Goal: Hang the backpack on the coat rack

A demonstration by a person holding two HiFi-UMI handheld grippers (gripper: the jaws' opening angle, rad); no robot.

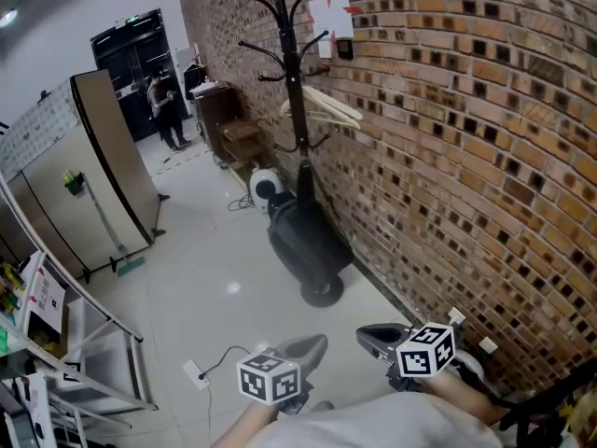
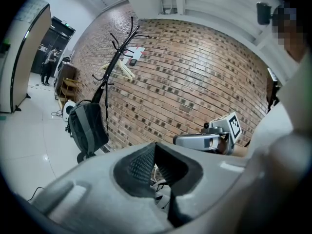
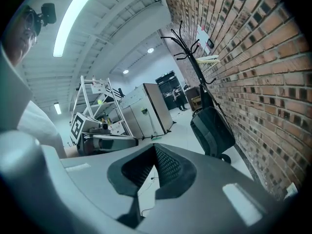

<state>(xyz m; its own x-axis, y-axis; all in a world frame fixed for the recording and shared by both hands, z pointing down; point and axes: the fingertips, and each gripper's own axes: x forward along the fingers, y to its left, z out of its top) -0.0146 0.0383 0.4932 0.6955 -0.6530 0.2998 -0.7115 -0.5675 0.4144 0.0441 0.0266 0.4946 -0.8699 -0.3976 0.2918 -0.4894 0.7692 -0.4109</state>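
Left gripper, foreground: jaws pressed together, nothing between them. Beyond it, a dark backpack hangs by its strap from the black coat rack, which stands against the brick wall and carries a pale hanger. At right, the right gripper, level, with its marker cube. Far left, a person stands on the white floor.

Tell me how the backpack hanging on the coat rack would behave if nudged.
The backpack hangs by a strap from the coat rack, so it would likely swing rather than slide. Its rounded body looks soft, probably floppy when lifted. The rack is a thin pole on a small base and may wobble.
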